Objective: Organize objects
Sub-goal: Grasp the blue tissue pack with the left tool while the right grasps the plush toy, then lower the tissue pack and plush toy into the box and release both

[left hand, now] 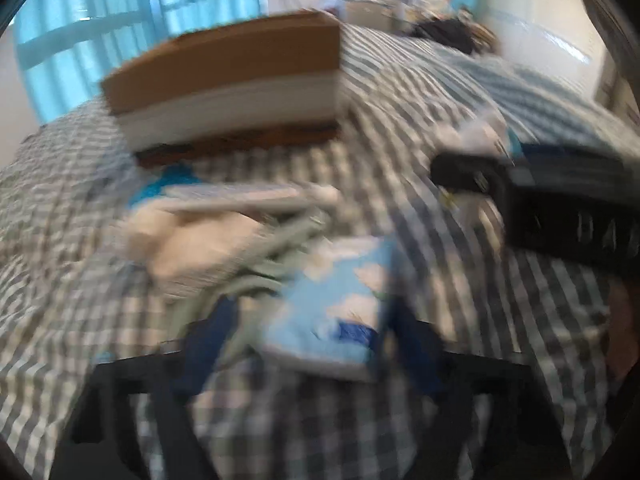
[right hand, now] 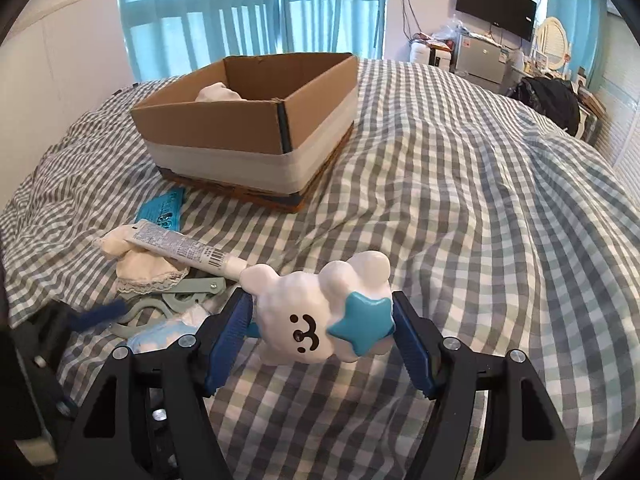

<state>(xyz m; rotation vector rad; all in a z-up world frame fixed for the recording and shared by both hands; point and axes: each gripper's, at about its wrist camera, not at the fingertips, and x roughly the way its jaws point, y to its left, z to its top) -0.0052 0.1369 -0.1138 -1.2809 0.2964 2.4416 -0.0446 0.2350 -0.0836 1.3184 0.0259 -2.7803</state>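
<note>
While clamping one cloud toy, right gripper — left gripper around one packet, grip unclear — near one box.

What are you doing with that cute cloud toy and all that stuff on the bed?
Tidying up. The right gripper has its jaws closed on the white cloud toy, above the checked bedcover. The cardboard box ahead already holds something white. The left gripper is at a blue cloud-print packet in the pile; that view is too blurred to tell its grip.
</note>
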